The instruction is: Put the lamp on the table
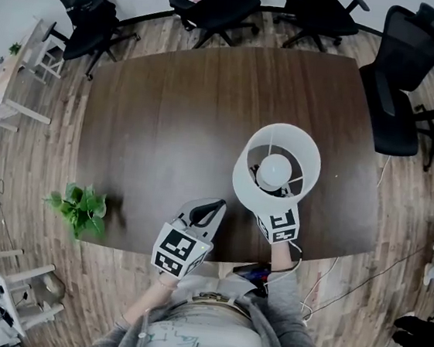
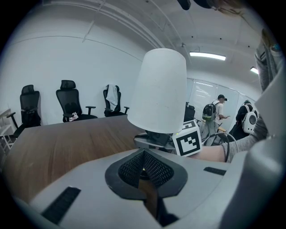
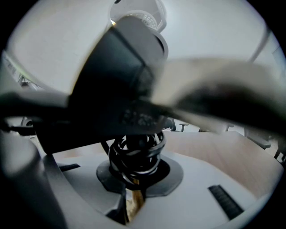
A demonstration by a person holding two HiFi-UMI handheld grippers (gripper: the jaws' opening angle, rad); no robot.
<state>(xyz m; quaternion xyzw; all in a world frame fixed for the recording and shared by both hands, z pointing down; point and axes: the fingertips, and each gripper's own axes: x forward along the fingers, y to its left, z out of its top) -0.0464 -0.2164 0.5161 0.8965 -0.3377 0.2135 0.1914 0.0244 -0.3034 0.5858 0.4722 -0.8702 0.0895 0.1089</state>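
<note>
lamp (image 1: 276,170) over table (image 1: 169,117); plant (image 1: 81,208) at corner

Broad dark-brown wooden table (image 1: 169,117)

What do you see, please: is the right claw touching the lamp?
Touching: in the right gripper view the right claw grips the lamp by its black wire stem.
</note>
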